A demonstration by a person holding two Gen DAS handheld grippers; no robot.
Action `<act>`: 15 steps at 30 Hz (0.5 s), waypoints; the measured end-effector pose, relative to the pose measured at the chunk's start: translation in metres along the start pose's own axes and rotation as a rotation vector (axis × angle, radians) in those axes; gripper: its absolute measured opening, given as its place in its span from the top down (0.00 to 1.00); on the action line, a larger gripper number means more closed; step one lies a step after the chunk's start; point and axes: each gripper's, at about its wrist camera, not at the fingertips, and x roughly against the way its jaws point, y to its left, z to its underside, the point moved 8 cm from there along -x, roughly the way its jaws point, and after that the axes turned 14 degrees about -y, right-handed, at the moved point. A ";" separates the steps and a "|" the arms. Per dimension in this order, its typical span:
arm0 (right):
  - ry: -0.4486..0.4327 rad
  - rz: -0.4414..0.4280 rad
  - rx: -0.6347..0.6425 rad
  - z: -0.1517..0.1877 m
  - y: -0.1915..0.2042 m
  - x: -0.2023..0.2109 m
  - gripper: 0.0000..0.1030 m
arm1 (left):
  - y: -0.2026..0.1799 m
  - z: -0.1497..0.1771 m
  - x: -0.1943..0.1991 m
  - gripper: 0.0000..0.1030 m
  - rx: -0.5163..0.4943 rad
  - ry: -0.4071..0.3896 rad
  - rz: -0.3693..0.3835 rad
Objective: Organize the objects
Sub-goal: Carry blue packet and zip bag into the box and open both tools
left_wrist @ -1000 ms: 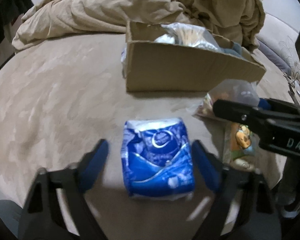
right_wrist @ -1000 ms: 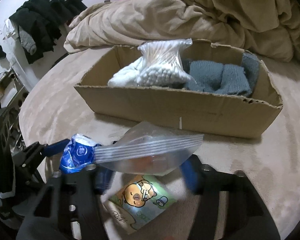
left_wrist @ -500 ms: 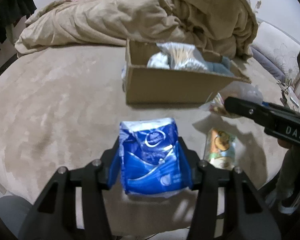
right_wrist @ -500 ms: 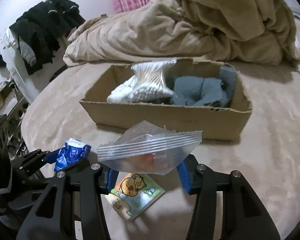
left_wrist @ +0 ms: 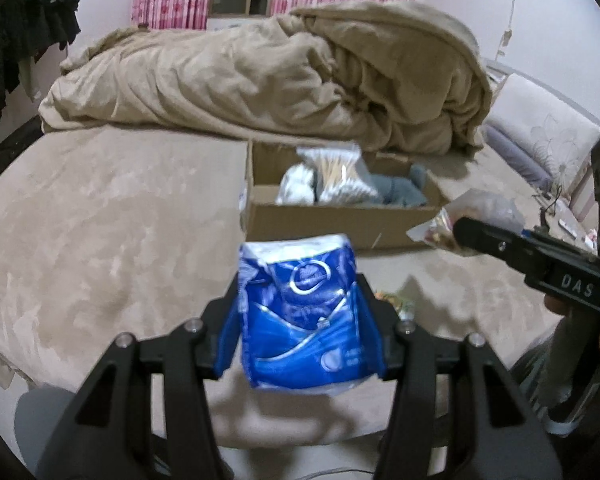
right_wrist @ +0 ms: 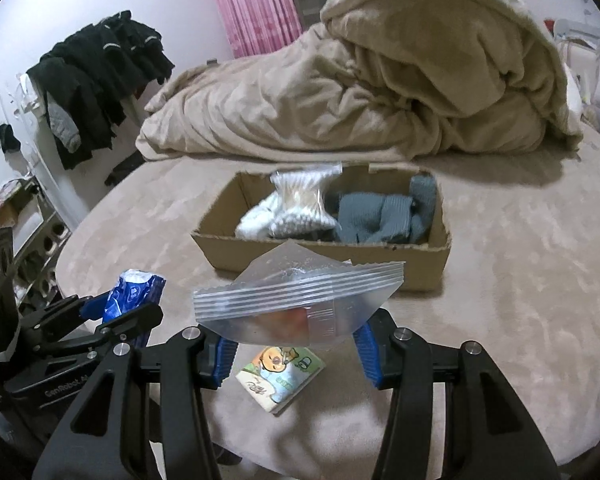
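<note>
My left gripper (left_wrist: 300,336) is shut on a blue tissue pack (left_wrist: 300,316) and holds it above the bed, short of the cardboard box (left_wrist: 340,216). My right gripper (right_wrist: 296,344) is shut on a clear zip bag (right_wrist: 296,296) with something orange inside, held above the bed in front of the box (right_wrist: 324,256). The box holds a bag of cotton swabs (right_wrist: 300,204), a white item and grey socks (right_wrist: 384,216). A cartoon tissue packet (right_wrist: 280,376) lies on the bed below the zip bag. The left gripper and blue pack (right_wrist: 134,292) show at the left of the right wrist view.
A heaped beige duvet (left_wrist: 300,80) lies behind the box. The bed surface (left_wrist: 100,240) is beige and round-edged. Dark clothes (right_wrist: 100,80) hang at the left. A grey sofa (left_wrist: 540,148) stands at the right.
My left gripper closed on the blue pack and lifted it off the bed. My right gripper rose with the zip bag. Both views now sit higher and farther from the box.
</note>
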 end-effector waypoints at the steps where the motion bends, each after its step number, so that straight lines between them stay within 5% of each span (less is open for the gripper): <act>1: -0.006 -0.001 0.002 -0.003 0.001 0.002 0.49 | -0.001 -0.004 0.003 0.49 0.001 -0.008 0.002; 15: -0.072 0.024 0.021 -0.054 0.001 0.011 0.49 | -0.014 -0.072 0.004 0.49 -0.080 -0.122 0.016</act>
